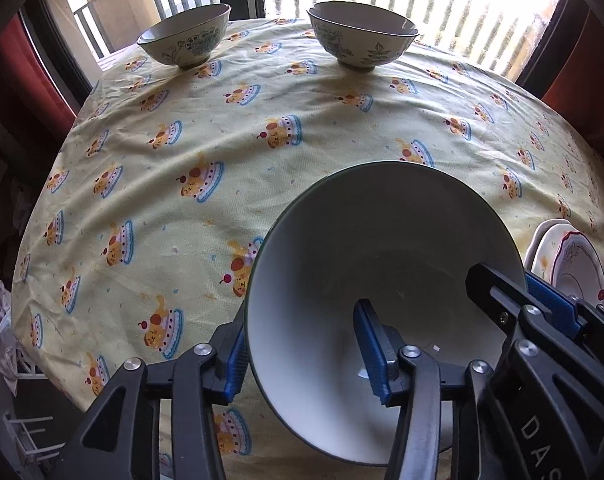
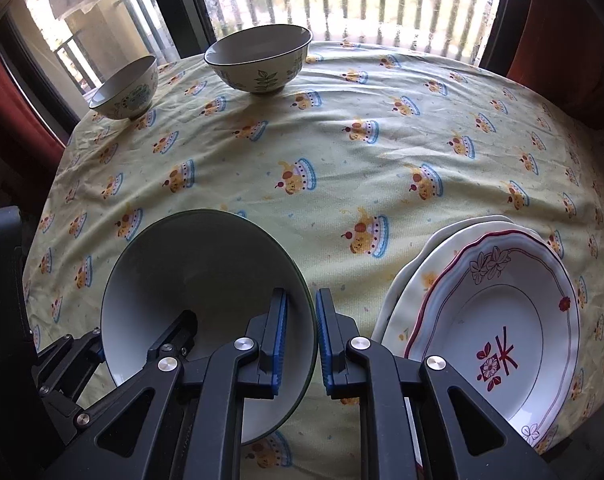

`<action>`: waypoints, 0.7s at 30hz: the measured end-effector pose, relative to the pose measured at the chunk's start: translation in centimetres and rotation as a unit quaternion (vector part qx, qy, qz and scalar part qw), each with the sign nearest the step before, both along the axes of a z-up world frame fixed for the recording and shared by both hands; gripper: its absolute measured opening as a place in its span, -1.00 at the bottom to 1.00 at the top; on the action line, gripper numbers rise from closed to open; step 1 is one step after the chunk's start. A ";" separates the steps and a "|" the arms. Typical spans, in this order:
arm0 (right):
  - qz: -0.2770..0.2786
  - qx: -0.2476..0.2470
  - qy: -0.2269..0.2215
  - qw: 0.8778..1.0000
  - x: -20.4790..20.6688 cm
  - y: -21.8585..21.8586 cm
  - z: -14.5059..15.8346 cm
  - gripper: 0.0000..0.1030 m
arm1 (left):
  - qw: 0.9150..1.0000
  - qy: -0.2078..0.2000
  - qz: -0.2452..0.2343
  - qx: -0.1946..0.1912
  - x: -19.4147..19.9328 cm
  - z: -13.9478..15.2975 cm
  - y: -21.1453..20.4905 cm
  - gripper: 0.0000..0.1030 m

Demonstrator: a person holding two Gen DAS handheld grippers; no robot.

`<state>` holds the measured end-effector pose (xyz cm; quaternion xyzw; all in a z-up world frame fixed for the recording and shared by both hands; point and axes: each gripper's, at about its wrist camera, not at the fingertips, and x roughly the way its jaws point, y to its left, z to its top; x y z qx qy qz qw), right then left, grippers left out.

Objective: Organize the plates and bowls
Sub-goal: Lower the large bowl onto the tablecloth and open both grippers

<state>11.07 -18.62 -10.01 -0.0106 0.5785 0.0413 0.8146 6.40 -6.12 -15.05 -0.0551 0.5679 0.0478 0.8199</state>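
Plainly, the middle of the tablecloth (image 2: 341, 160) lies bare. Two patterned bowls (image 1: 361, 36) stand at its far edge, upper left in both views. The near bowl (image 1: 381, 248) sits low in frame. The left gripper (image 1: 305, 360) straddles the bowl's left wall, released; the right gripper (image 2: 302, 344) straddles its right rim with a visible gap. Only the right view shows the stacked plates (image 2: 493, 320) whole, at lower right.

A pale yellow tablecloth (image 2: 341, 160) printed with orange puppies in blue-trimmed cakes is covering the counter. The near bowl (image 2: 206, 280) is showing white inside with a dark green rim. Two far bowls (image 2: 258, 60) (image 2: 126, 88) are wearing green floral prints. The top plate (image 2: 497, 344) is carrying a maroon edge and flowers.
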 end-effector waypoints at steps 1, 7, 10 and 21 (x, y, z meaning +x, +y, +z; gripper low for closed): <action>0.002 0.002 0.001 1.000 0.0 -0.1 0.1 -0.31 | 1.000 -0.002 0.001 -0.001 -0.2 0.2 -0.1 0.22; 0.006 0.010 -0.011 1.000 -0.3 -0.2 1.7 0.16 | 1.000 -0.016 -0.004 -0.002 -0.3 2.3 0.0 0.46; 0.004 0.014 -0.019 1.000 -0.1 0.2 2.8 0.22 | 1.000 -0.024 -0.009 -0.003 0.0 3.3 0.5 0.53; -0.019 0.004 -0.045 0.999 1.8 4.5 5.3 0.26 | 0.998 -0.054 -0.032 -0.008 2.5 5.9 5.2 0.54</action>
